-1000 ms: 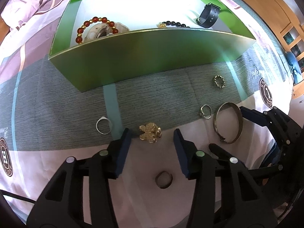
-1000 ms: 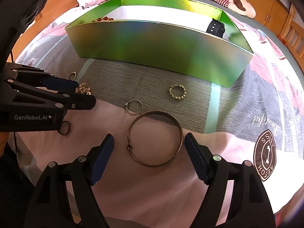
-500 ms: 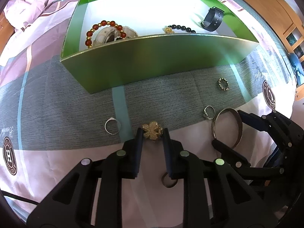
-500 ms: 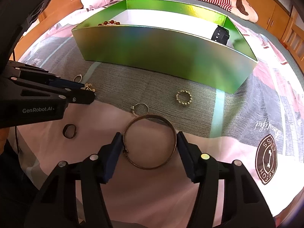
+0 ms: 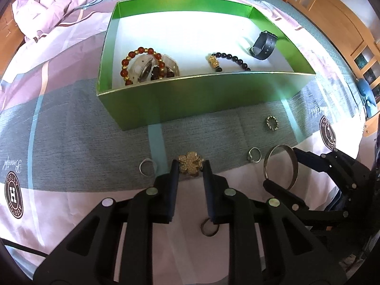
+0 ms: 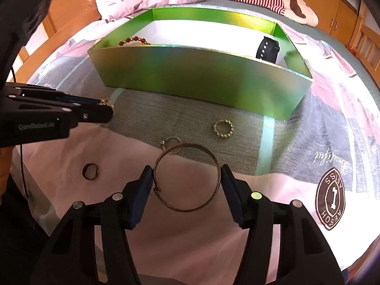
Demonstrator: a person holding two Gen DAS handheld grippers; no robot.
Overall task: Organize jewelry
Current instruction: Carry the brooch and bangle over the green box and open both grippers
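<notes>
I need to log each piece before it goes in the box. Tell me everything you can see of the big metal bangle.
The bangle is a thin, flat-banded hoop of dull brass-coloured metal, tarnished-looking, with a small clasp or joint at its left side. The right gripper is shut on it, blue pads pressing its opposite sides. In the left wrist view it stands tilted up on edge, apparently lifted off the pink bedsheet. It overlaps a small ring in the picture; contact cannot be told.
</notes>
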